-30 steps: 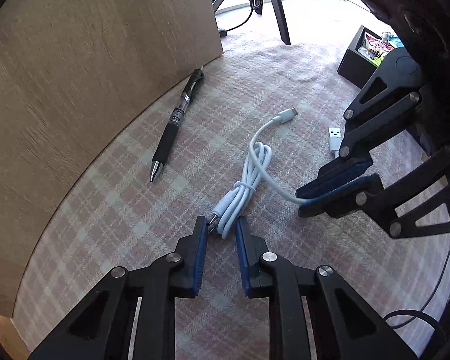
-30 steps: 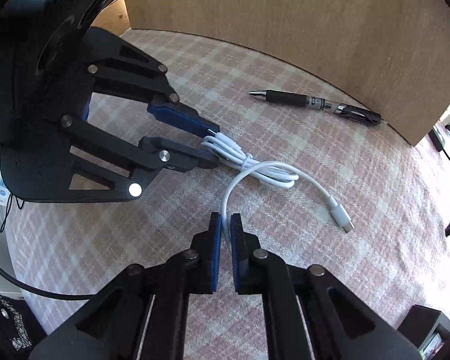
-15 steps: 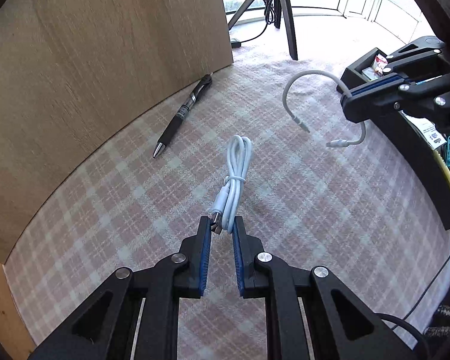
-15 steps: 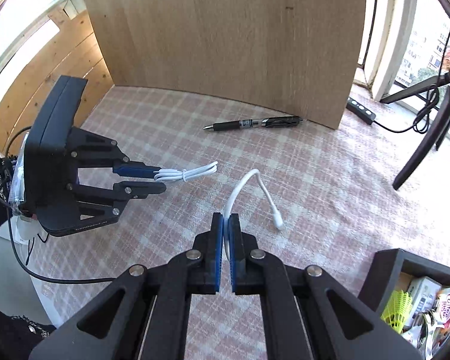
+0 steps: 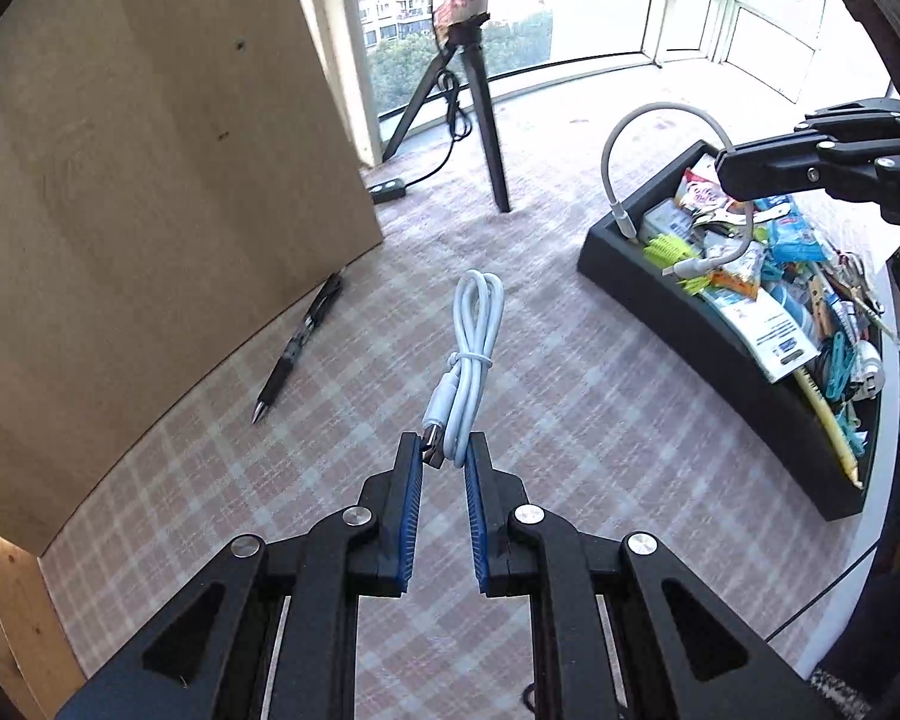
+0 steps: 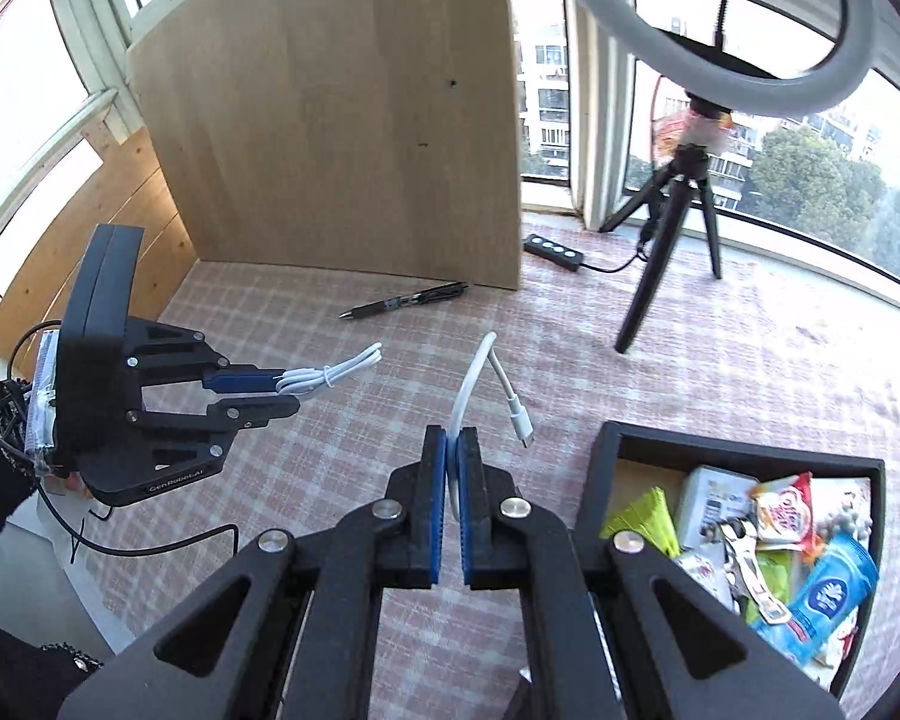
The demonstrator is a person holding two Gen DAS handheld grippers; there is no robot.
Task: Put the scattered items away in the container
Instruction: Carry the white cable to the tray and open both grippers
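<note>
My left gripper (image 5: pixel 444 450) is shut on a bundled white cable (image 5: pixel 471 348) and holds it above the checked tablecloth; it also shows in the right wrist view (image 6: pixel 270 393) with the bundle (image 6: pixel 330 375). My right gripper (image 6: pixel 452 441) is shut on a short white cable (image 6: pixel 480 372) whose plug (image 6: pixel 519 420) hangs free. In the left wrist view the right gripper (image 5: pixel 732 171) holds that cable (image 5: pixel 654 120) over the black container (image 5: pixel 690 324). A black pen (image 5: pixel 300 342) lies by the wooden board.
The black container (image 6: pixel 618 450) holds several packets and small items. A wooden board (image 6: pixel 342 108) stands at the back. A tripod (image 6: pixel 672 228) with a ring light and a power strip (image 6: pixel 552 252) stand behind the cloth.
Both grippers have risen with their cables. The right gripper has carried the short cable rightward to over the black container. The bundle and the short cable have come apart.
</note>
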